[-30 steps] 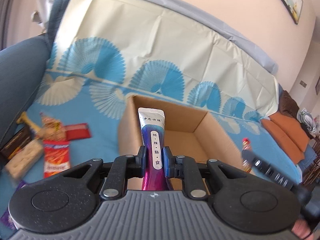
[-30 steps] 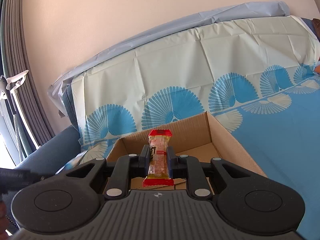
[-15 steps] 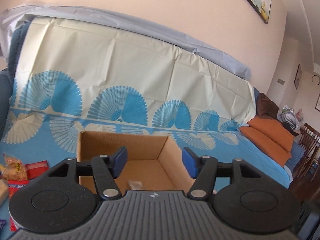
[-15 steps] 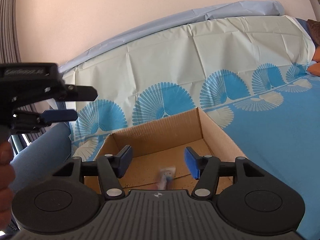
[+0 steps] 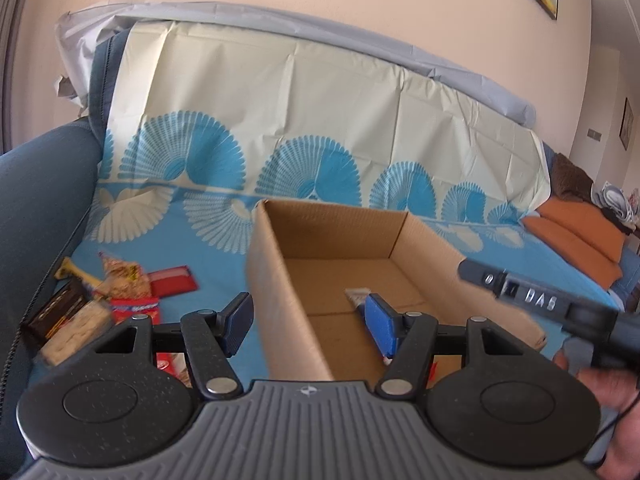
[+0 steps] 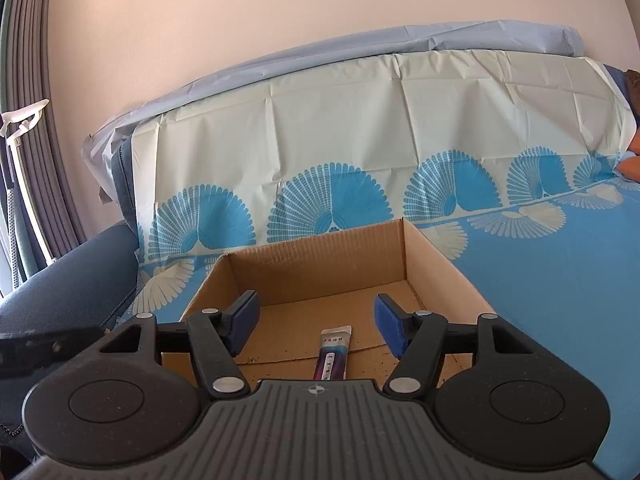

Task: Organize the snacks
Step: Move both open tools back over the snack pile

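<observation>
An open cardboard box (image 5: 276,280) (image 6: 320,256) stands on the blue patterned sofa cover. A purple and white snack tube (image 6: 333,354) lies on the box floor; its white end shows in the left wrist view (image 5: 357,295). My left gripper (image 5: 310,324) is open and empty, straddling the box's left wall. My right gripper (image 6: 316,326) is open and empty above the box's near edge. A pile of snack packets (image 5: 100,300) lies left of the box.
The dark blue sofa armrest (image 5: 40,208) rises at the left. The right hand-held gripper body (image 5: 532,304) crosses the right side of the left wrist view. Orange cushions (image 5: 576,232) lie far right. Curtains (image 6: 24,120) hang at the left.
One second ago the left gripper held the purple tube and the right held a red-ended snack bar. Both opened, and the tube now lies in the box. The left gripper has shifted left.
</observation>
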{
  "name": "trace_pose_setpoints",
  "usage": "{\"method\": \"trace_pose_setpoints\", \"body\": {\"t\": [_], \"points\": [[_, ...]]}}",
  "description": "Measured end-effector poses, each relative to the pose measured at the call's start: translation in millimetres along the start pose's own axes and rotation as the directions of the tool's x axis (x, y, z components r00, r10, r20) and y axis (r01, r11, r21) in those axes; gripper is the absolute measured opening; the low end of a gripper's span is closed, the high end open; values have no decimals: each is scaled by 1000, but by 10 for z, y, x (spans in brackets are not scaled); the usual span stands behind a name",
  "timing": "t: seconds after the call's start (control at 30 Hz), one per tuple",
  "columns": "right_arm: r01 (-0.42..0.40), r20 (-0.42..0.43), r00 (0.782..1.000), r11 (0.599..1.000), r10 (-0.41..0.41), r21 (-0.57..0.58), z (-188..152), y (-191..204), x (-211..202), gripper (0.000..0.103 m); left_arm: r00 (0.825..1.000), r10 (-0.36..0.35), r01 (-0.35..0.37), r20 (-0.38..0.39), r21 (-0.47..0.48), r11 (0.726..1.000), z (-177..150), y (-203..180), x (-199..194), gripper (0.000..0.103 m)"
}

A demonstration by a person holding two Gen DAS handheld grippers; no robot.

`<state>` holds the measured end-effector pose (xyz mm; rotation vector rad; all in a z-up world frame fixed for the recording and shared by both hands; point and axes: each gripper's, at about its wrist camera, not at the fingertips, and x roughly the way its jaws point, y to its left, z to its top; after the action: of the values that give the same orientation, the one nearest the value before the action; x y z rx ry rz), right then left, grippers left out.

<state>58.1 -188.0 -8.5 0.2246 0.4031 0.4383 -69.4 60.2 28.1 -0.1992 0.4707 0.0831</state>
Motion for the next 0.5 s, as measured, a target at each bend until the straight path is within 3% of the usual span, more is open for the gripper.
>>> {"method": "trace_pose_setpoints", "body": {"t": [0.13,0.17,0.2,0.3,0.43,0.5], "points": [[6,-3,1000,1000,-6,-8,-13,43,-27,66,998,-22,26,-65,65,998,-76,252,-64,65],[6,-3,1000,1000,-6,-11,-17,56,-37,66,997,-18,24,-74,92,995,-84,322,-75,57],[7,-3,1000,1000,-7,-12,-14,70,-44,66,997,-7,16,-75,122,992,-87,391,-83,41],[3,-5,1000,1000,-3,-8,-14,115,-74,66,996,61,-48,-58,196,979,-79,644,-99,16],[-15,-7,1000,1000,15,0,-18,221,-122,66,992,113,-102,-58,165,981,-142,1069,-75,8],[-27,-11,1000,1000,26,-4,-18,307,-138,66,986,118,-111,-120,65,992,-201,1307,-11,8]]}}
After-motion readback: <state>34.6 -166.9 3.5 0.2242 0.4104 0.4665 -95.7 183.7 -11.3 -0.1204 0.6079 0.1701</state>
